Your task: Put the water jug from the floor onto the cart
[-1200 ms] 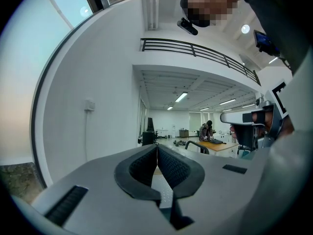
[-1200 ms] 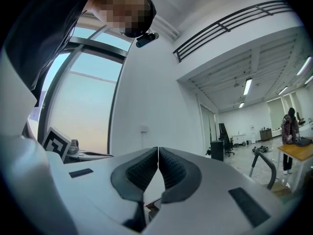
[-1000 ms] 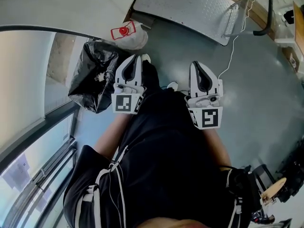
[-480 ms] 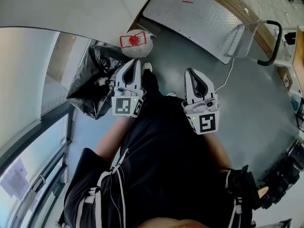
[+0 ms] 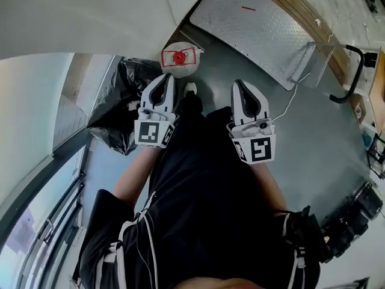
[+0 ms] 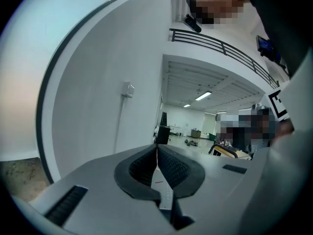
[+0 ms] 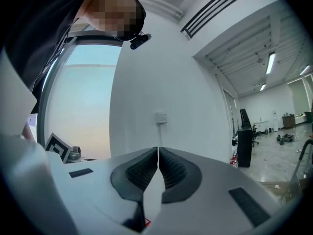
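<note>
The water jug (image 5: 179, 58), white with a red cap and label, stands on the grey floor by the wall, just beyond my grippers in the head view. The cart (image 5: 264, 29), a flat metal platform with a black push handle (image 5: 355, 71), lies to the upper right. My left gripper (image 5: 163, 83) is shut and empty, a short way this side of the jug. My right gripper (image 5: 242, 89) is shut and empty too, held level beside the left one. In both gripper views the jaws meet with nothing between them, left gripper (image 6: 157, 148) and right gripper (image 7: 158, 151), and both face a white wall.
A black rubbish bag (image 5: 120, 101) sits on the floor left of the jug, against a glass wall. A white cable (image 5: 295, 92) runs from the cart across the floor. Dark equipment (image 5: 355, 215) stands at the right edge. My own legs fill the lower middle.
Both grippers and the view have swung toward the jug and cart; the jug now sits more central, right ahead of the left gripper. Both jaws stayed shut.
</note>
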A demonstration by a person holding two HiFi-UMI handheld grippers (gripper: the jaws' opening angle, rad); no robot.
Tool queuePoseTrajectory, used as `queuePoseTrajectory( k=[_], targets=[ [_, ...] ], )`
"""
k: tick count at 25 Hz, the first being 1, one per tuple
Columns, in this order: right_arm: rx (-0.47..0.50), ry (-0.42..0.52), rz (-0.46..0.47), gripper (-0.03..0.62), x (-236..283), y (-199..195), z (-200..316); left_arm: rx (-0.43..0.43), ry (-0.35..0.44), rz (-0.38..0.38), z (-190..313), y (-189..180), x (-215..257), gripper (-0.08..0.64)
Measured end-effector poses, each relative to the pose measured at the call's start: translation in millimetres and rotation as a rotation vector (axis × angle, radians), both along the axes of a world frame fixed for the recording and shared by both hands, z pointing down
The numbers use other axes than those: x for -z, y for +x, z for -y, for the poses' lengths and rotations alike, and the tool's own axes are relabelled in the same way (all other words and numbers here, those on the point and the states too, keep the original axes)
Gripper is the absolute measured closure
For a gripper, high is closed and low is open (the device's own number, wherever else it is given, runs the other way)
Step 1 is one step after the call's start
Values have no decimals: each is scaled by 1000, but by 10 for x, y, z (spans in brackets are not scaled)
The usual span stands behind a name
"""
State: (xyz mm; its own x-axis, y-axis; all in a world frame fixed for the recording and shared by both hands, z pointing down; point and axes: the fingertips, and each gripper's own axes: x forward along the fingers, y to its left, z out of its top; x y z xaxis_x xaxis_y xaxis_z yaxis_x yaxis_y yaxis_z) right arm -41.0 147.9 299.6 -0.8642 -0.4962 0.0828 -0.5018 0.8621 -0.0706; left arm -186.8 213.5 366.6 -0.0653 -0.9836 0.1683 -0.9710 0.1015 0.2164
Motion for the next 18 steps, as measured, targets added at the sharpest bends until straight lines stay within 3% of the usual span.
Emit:
queuePoseTrajectory(
  k=[5, 11, 18],
  targets=[
    [43, -80, -57, 572, -351, -265, 198, 10, -38, -7, 149, -210, -161, 540],
    [120, -183, -108, 572, -912, -615, 490, 104, -109, 8, 263, -647, -468, 540],
    [159, -232, -210, 572, -1620, -947, 808, 24, -205, -33, 461, -785, -1103, 540]
  ],
)
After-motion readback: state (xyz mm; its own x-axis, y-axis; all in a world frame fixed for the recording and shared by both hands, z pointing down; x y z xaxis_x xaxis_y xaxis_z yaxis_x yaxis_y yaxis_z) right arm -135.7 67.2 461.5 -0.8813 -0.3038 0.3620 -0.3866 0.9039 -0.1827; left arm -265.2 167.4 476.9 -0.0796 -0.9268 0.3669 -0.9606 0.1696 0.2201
